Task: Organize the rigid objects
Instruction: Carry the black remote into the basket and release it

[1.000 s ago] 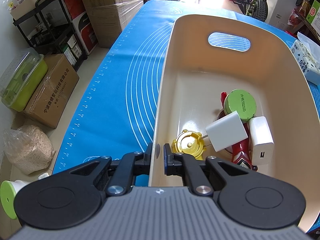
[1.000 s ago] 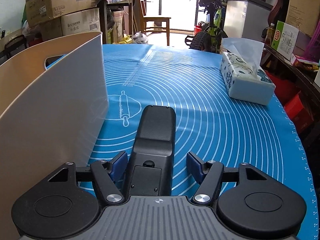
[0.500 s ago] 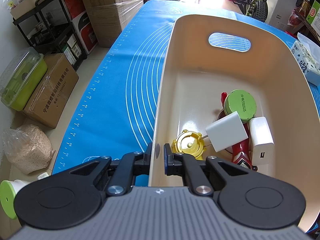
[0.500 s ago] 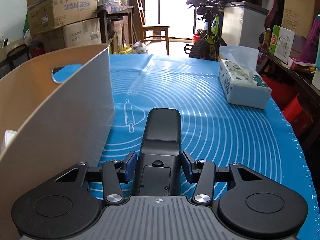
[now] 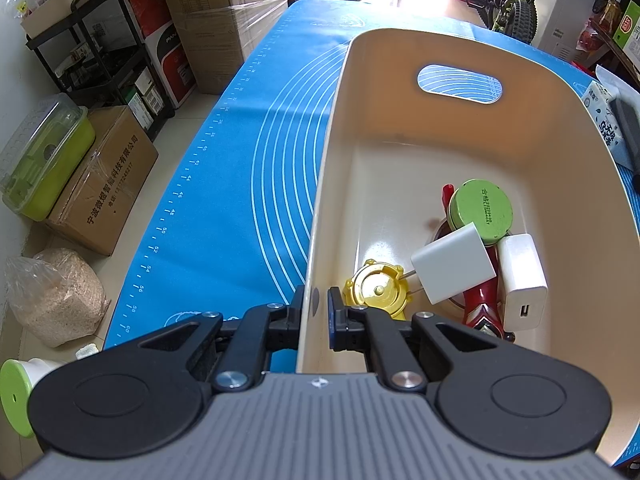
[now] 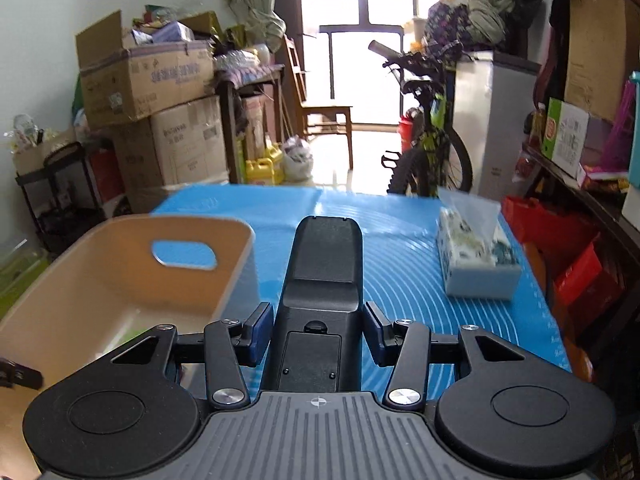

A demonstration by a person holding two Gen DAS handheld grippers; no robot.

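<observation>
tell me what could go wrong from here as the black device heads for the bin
The right claw grips the long black device only near its rear end, so it could pivot or slip. Inside the cream bin, two white chargers and a green tin crowd one end; a drop could knock them. The left claw pinches the wall; a jolt might tip the bin.

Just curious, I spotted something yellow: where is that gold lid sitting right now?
In the left wrist view, the gold lid lies on the cream bin's floor, just ahead of the left claw, beside the white charger.
</observation>
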